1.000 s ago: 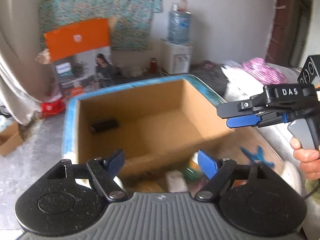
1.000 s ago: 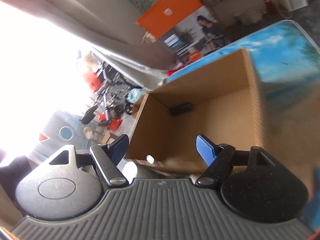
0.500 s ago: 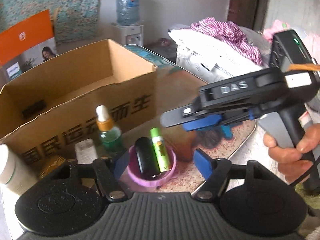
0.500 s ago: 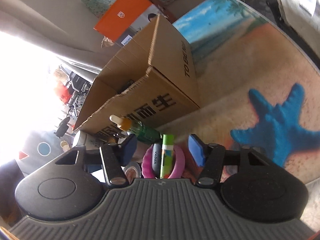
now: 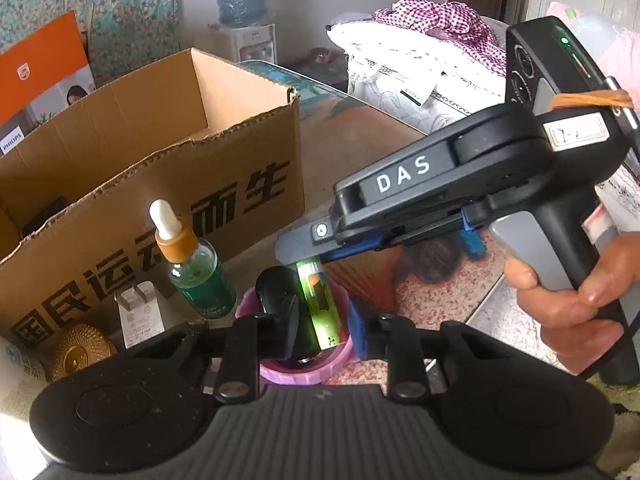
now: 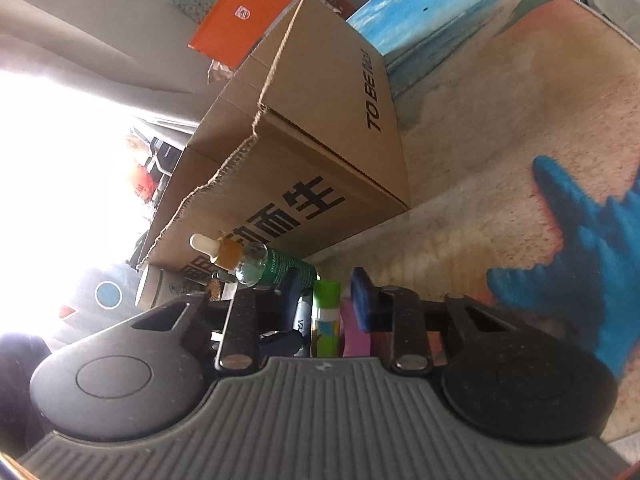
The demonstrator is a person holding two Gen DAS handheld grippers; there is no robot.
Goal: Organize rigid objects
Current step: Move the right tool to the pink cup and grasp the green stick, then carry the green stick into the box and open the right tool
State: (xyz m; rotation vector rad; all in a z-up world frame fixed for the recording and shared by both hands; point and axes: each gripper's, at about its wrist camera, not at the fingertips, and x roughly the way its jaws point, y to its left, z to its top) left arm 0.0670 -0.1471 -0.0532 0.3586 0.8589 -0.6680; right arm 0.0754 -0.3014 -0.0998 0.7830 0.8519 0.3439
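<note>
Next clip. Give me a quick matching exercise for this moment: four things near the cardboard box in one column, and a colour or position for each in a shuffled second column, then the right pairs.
Things:
1. dropper bottle
2. green tube
3. pink cup
4. cardboard box

Descriptions:
A. open-topped, black printed characters on its front
B. holds two items, sits on the table between the left tool's fingers
C. white tip, tan collar, green glass, upright in front of the box
D. leans inside the cup beside a black item

Pairs: 1-C, 2-D, 3-B, 4-A
</note>
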